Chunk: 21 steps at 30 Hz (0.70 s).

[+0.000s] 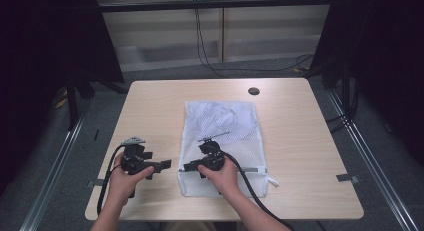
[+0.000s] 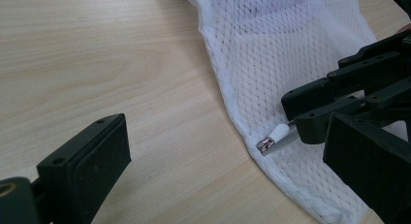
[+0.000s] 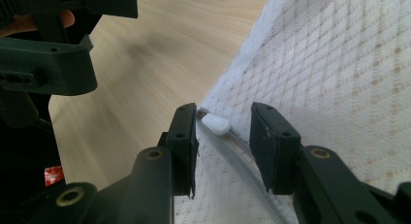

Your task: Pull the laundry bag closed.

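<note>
A white mesh laundry bag (image 1: 225, 121) lies flat on the wooden table (image 1: 150, 106), its zipper along the near edge. My right gripper (image 1: 187, 167) points left at the bag's near left corner. Its jaws straddle the small white zipper pull (image 3: 215, 123), with a gap on each side, so it is open (image 3: 225, 113). In the left gripper view the same pull (image 2: 278, 133) sticks out just past the right gripper's fingertips (image 2: 295, 100). My left gripper (image 1: 162, 166) hovers over bare wood left of the bag, jaws wide open (image 2: 228, 136) and holding nothing.
A round black grommet (image 1: 253, 91) sits in the tabletop near the far edge. A white tab (image 1: 270, 181) pokes out at the bag's near right corner. Black cables trail from both grippers toward the table's front edge. Dark curtains flank the table.
</note>
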Motion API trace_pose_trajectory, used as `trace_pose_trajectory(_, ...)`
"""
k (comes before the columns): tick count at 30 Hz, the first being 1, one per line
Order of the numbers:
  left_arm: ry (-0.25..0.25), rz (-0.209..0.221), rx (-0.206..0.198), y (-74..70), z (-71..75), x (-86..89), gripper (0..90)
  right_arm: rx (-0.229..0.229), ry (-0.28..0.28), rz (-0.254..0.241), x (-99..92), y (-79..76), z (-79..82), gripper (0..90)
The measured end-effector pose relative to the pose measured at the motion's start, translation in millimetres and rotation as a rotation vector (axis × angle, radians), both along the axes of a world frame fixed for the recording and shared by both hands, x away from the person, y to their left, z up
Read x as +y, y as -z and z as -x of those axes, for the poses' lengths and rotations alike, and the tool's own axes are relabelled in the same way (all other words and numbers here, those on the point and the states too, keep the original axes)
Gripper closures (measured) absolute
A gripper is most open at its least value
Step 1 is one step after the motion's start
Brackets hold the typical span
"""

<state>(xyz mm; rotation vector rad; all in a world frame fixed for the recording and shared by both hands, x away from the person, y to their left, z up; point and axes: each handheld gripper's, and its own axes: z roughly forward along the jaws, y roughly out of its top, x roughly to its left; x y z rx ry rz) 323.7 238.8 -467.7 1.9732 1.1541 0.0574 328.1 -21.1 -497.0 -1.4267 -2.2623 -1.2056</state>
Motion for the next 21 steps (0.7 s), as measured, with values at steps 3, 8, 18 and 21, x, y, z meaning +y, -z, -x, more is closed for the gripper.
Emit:
trace_pose_trajectory(3,-0.001,0.002,0.000,-0.2,0.0,0.1,2.7,0.010,-0.004,-0.001,1.9,1.2,-0.8,63.9)
trace_pose_trajectory(8,-0.003,0.002,0.004,0.5,-0.1,0.0,2.7,0.023,-0.005,-0.008,5.2,2.0,-2.4,65.7)
trace_pose_trajectory(18,-0.011,-0.002,0.008,1.1,-0.5,2.2,2.9,0.036,-0.020,-0.018,11.1,1.3,-4.0,72.3)
trace_pose_trajectory(21,-0.015,0.001,0.009,1.3,-0.4,1.9,2.9,0.048,-0.013,-0.013,11.4,0.2,-4.6,74.4)
